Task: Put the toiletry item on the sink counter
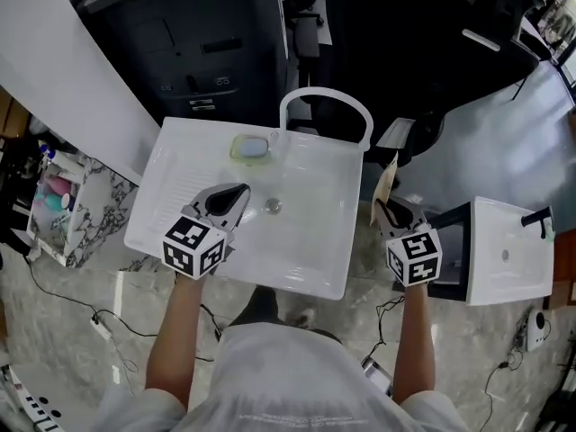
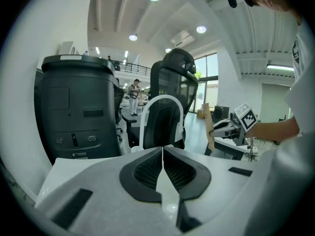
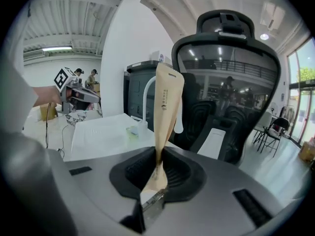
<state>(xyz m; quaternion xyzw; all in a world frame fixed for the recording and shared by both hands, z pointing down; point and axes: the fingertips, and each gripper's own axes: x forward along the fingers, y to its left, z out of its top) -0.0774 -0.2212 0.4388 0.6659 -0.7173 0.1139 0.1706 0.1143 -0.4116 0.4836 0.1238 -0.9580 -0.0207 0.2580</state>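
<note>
right gripper (image 3: pixel 158 167) pinches a slim tan sachet (image 3: pixel 166 102), upright; left gripper (image 2: pixel 162 163) pressed together; head view alone shows drain (image 1: pixel 273 206), mid-frame.

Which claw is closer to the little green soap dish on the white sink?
Left. The left claw hovers over the sink, just below the soap dish in the head view. The right claw, gripping a tan packet, is beyond the sink's right edge.
</note>
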